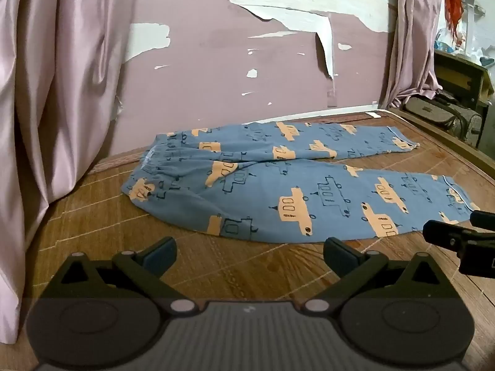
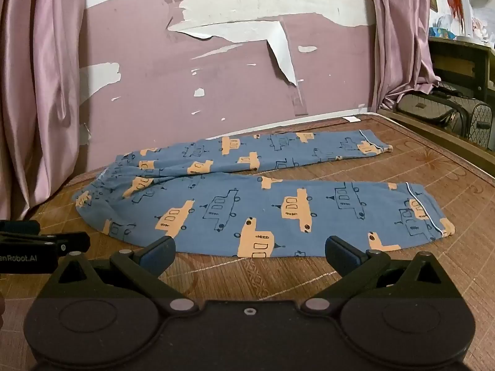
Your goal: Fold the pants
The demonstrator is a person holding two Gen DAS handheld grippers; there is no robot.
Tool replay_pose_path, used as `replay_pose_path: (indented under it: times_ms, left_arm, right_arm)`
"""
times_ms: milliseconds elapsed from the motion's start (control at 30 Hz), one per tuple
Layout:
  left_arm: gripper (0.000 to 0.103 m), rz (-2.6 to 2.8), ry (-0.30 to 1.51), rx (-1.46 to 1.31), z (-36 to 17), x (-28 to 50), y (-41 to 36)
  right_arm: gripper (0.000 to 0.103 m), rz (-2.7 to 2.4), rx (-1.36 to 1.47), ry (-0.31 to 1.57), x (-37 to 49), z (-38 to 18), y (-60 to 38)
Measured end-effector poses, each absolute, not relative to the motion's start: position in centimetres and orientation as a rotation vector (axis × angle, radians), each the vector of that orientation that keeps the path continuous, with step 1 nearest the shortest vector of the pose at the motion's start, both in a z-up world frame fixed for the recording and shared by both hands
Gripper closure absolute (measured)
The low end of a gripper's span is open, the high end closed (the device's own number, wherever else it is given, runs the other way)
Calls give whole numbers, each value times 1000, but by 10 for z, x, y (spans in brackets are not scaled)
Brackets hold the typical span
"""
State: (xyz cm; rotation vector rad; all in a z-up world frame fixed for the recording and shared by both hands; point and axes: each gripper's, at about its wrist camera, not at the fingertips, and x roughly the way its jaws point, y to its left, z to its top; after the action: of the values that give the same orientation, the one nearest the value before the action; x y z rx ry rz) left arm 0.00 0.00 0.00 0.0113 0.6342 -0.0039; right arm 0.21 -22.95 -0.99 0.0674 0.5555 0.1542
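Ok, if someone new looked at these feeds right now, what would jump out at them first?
Probably the blue pants with orange car prints, spread flat on the woven mat, waistband to the left and both legs running right. Behind them, the pink wall is peeling in big white patches, with pink curtains at either side. Both tools, left and right, hang open just short of the near leg.

Blue pants (image 1: pixel 278 185) w/ orange cars, pink wall (image 1: pixel 201 77), brown mat (image 1: pixel 92 216)
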Motion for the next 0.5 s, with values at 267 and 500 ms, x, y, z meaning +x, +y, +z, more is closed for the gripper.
replay_pose_path:
  times_ms: [267,500]
  left_arm:
    - [0,-2,633,9,0,0,-1]
    - [0,-9,636,6,1,-2,-2]
  right_arm:
    - [0,154,67,557,2,-10,-230]
    - [0,154,69,559,2,-10,-230]
